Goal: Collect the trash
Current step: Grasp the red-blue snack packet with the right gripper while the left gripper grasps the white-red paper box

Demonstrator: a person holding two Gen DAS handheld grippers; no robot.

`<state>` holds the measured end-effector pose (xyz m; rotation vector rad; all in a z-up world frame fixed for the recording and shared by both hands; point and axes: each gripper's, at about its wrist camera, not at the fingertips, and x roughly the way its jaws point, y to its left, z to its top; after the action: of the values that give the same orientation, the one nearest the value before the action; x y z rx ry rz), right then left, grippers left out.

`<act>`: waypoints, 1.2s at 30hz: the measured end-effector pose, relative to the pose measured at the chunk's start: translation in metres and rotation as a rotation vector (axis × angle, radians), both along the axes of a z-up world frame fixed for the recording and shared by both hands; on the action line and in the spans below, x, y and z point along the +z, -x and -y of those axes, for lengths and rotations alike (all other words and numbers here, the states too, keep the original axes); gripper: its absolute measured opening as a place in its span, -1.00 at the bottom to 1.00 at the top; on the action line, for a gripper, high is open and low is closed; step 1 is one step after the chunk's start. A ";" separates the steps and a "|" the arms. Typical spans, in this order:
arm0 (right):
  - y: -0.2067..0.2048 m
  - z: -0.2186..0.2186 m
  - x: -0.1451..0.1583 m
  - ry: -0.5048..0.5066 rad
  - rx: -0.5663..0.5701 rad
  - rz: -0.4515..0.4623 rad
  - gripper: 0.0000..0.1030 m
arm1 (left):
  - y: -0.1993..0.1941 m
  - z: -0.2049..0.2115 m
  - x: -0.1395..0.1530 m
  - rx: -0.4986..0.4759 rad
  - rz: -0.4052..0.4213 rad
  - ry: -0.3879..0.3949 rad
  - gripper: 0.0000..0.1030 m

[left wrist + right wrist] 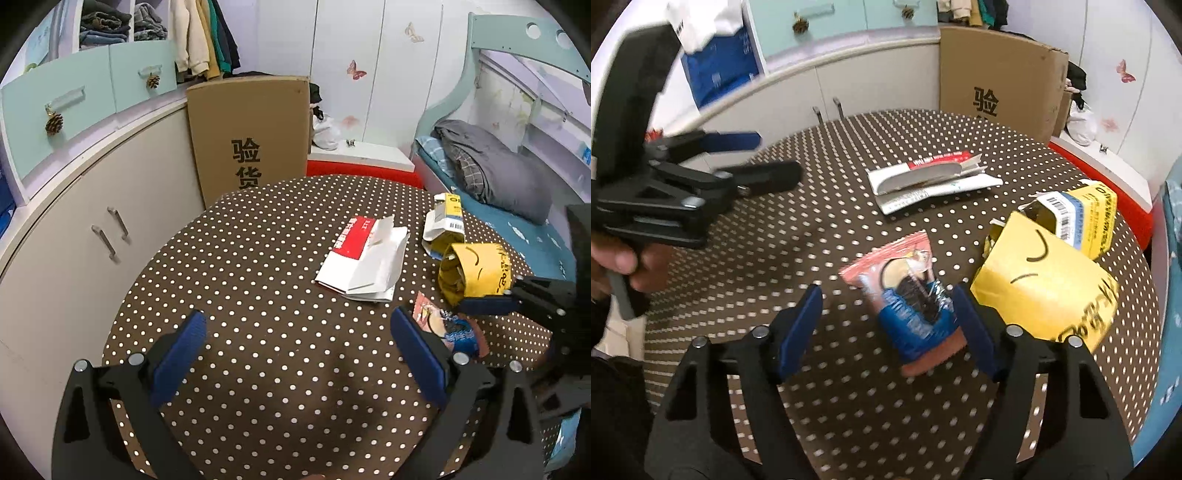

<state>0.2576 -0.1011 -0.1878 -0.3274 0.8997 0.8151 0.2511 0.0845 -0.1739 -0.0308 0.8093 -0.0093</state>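
Right gripper (886, 325) sits low over the counter (820, 206), jaws partway open w/ the wrapper (908, 295) between them. The wrapper lies lower center of the right wrist view, off-center toward the right pad: its blue crinkled end looks to touch or nearly touch that pad, while a clear gap stands between it and the left pad. No squeeze on it yet that I can see. Long axis runs roughly up-down in frame, i.e. along the fingers, pink sealed end pointing away, so the jaws would close across its short width. Judgement: a small shift right would center it before closing.

Left gripper (299, 343) is wide open, nothing between the pads, over bare dotted cloth at lower center of its own view. From there the wrapper (447, 328) lies to the right, just beyond its right pad. Right hand is clearly the nearer one.

Materials: wrapper is thin glossy foil-plastic, pink w/ blue and dark print, crumpled, flat; likely to slide or buckle. Yellow bag (1045, 291), matte paper w/ hand-drawn marks, sits just beside the right pad at center right, close enough to get nudged. Behind it a yellow carton (1082, 218), torn open, barcode showing. White-red box (931, 173), flattened card, upper center, well apart. Counter is round, brown cloth w/ white dots.
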 end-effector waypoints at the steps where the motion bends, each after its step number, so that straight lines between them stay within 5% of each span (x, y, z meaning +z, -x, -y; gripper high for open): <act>1: -0.001 -0.004 -0.004 0.023 0.003 0.003 0.13 | -0.002 0.000 -0.002 -0.008 -0.004 -0.003 0.89; 6: 0.002 -0.007 -0.008 0.049 -0.021 0.036 -0.17 | -0.015 0.011 -0.009 -0.069 -0.020 -0.017 0.89; 16: 0.022 0.020 -0.007 -0.034 -0.156 -0.022 -0.21 | -0.064 0.044 -0.030 -0.221 -0.070 -0.045 0.89; 22: 0.031 0.028 -0.007 -0.058 -0.192 -0.035 -0.21 | -0.095 0.044 -0.039 -0.270 -0.120 0.015 0.88; 25: 0.037 0.031 -0.006 -0.061 -0.204 -0.034 -0.22 | -0.098 0.050 -0.043 -0.288 -0.134 0.006 0.30; 36: 0.061 0.062 0.004 -0.086 -0.261 -0.025 -0.23 | -0.069 0.048 -0.041 -0.297 -0.128 0.088 0.28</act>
<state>0.1965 -0.1633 -0.1842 -0.1210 0.9056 0.6150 0.3201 0.0370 -0.2151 0.0058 0.9352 -0.3261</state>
